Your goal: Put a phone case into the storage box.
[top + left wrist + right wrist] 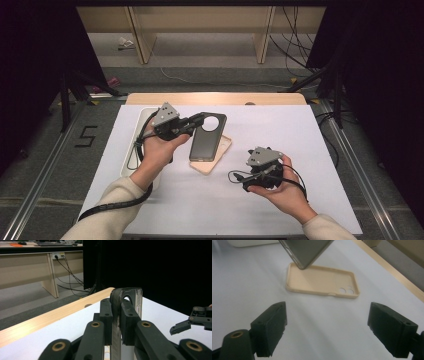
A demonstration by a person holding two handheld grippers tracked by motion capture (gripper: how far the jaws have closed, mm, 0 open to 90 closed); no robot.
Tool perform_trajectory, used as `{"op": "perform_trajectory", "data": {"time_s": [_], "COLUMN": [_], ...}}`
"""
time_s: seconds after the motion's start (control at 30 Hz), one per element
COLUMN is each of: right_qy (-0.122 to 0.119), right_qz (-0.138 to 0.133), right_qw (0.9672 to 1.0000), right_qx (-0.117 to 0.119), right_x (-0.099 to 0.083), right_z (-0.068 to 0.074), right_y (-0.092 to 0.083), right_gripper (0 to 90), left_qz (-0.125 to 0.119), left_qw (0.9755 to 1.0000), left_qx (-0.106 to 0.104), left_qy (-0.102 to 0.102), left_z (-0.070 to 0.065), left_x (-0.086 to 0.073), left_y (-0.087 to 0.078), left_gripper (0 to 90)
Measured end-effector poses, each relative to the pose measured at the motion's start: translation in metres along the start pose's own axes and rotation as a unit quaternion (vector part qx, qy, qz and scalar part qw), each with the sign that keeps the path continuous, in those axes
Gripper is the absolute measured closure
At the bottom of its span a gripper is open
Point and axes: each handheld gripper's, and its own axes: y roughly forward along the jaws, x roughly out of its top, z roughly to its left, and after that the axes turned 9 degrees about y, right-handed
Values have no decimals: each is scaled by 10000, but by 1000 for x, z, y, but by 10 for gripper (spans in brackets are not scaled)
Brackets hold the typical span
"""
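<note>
Dark phone case, round camera cutout

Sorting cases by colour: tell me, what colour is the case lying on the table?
Pale beige case, clearest in the right gripper view.

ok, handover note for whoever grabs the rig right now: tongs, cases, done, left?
Left tongs: shut on the dark phone case, clamped at its camera-hole end and held up off the table above the beige phone case.
Right tongs: open, holding nothing, aimed at the beige case from nearer the person.
Beige case: flat on the white table sheet, open side up, not gripped.
White tray: at the left side of the sheet, behind the left hand.
Done: dark case picked up.
Left: probably bring the two cases together or set the dark one down; the beige one is untouched.
</note>
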Motion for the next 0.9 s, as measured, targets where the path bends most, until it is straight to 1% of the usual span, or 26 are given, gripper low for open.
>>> {"op": "perform_trajectory", "data": {"time_s": [0.07,0.17,0.27,0.43,0.63,0.77,0.9], "right_qy": [73,194,402,653,786,781,770], "right_qz": [-13,-77,-187,-319,-317,-303,-306], "right_qw": [10000,9997,9989,9972,9963,9964,9964], "right_qx": [45,96,150,150,167,148,155], "right_x": [-1,-2,-3,-5,-8,-9,-9], "right_z": [-1,-4,-8,-14,-17,-17,-16], "right_y": [1,1,-1,-5,-5,-5,-5], "right_gripper": [166,165,165,164,165,165,164], "left_qz": [-38,-61,-80,-106,-196,-238,-231], "left_qw": [10000,10000,9999,9997,9995,9993,9992], "left_qx": [11,69,135,201,231,259,302], "left_qy": [-33,-12,3,24,59,104,88], "left_z": [3,7,11,16,23,30,37], "left_x": [1,3,4,6,9,12,14], "left_y": [-3,-7,-11,-16,-20,-24,-26], "left_gripper": [815,815,815,814,814,814,814]}}
